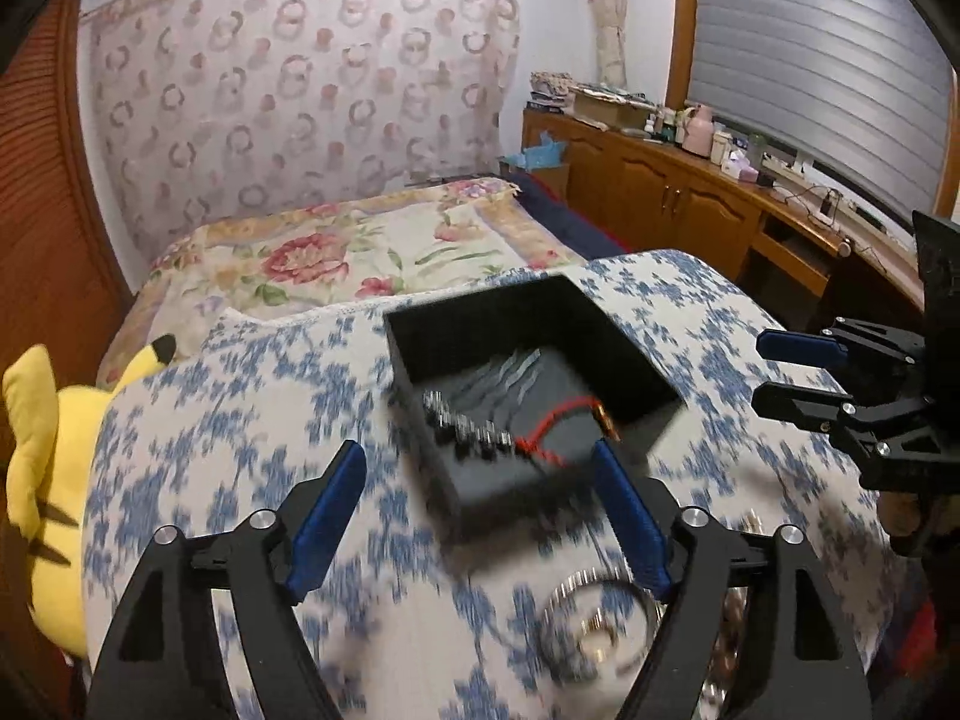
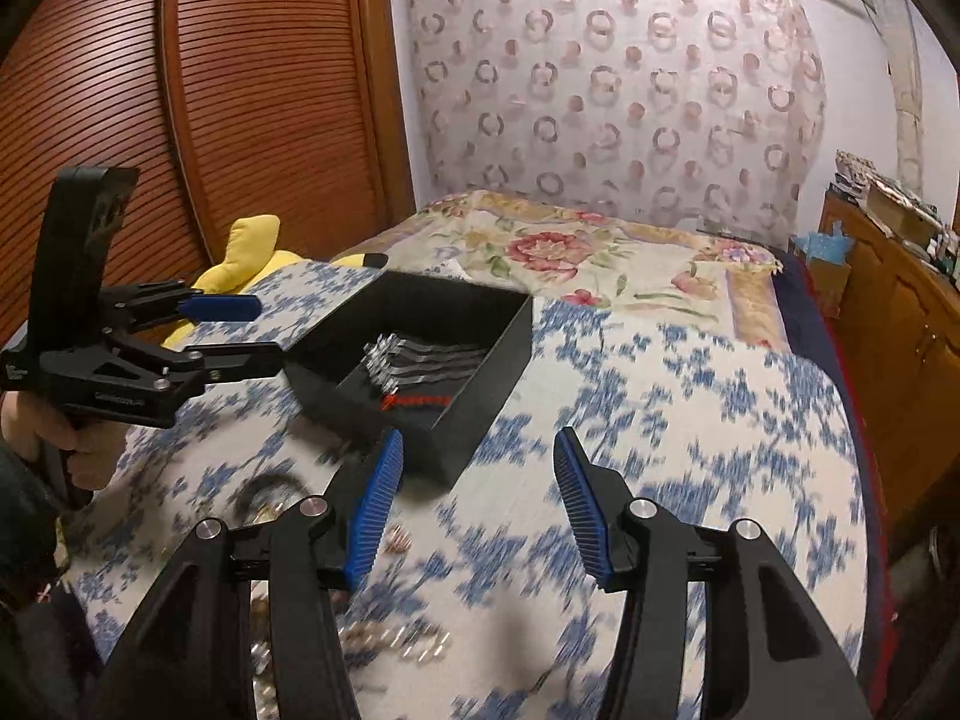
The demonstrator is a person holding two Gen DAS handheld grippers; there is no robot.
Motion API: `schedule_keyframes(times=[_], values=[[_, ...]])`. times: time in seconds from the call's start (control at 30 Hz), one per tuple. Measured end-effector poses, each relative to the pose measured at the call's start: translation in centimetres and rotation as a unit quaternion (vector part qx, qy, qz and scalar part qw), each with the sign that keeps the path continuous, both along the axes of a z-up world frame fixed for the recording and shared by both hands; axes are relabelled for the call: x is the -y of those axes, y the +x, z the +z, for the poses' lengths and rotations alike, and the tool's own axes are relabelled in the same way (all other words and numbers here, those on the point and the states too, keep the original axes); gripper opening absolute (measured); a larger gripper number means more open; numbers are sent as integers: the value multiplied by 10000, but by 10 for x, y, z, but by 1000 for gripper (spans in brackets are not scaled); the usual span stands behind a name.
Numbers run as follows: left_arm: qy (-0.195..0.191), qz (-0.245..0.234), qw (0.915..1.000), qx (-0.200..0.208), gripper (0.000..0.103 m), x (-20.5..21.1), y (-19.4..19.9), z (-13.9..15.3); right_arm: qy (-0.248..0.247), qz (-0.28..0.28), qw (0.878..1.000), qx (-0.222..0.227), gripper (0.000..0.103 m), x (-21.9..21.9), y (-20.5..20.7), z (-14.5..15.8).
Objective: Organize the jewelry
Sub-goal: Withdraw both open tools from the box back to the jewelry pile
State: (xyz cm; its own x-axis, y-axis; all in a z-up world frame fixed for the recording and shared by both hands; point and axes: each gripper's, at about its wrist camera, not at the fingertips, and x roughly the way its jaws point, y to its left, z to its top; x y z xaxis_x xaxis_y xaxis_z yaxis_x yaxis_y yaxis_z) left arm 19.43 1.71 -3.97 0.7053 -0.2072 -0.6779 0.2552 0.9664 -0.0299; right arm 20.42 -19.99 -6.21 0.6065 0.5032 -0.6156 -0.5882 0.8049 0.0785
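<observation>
Jewelry lies partly inside a black box [image 1: 528,384] on the blue-patterned cloth [image 1: 252,420]. From the left wrist, a beaded bracelet [image 1: 465,426] and red cord [image 1: 552,420] show in the box, just ahead of the left gripper [image 1: 480,504], whose jaws stand spread with nothing between them; a blurred ring-shaped piece [image 1: 591,630] sits at five o'clock, and the right gripper [image 1: 780,375] enters at three o'clock. From the right wrist, the right gripper [image 2: 474,498] stands open over bare cloth, loose pieces [image 2: 396,642] at seven o'clock; a hand [image 2: 36,426] holds the left gripper at nine o'clock.
</observation>
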Motion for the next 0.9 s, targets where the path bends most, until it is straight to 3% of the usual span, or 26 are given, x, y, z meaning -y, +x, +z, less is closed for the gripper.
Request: schedule_keyframes(times=[0.4, 0.6, 0.9], values=[[-136, 144, 9998, -77, 76, -8, -80, -22, 54, 359, 9985, -402, 52, -27, -55, -30], [-180, 266, 9994, -86, 76, -15, -99, -30, -37, 473, 9969, -634, 43, -45, -61, -42], [-206, 342, 9992, -7, 76, -19, -122, -31, -399, 267, 9961, -740, 38, -58, -59, -57]])
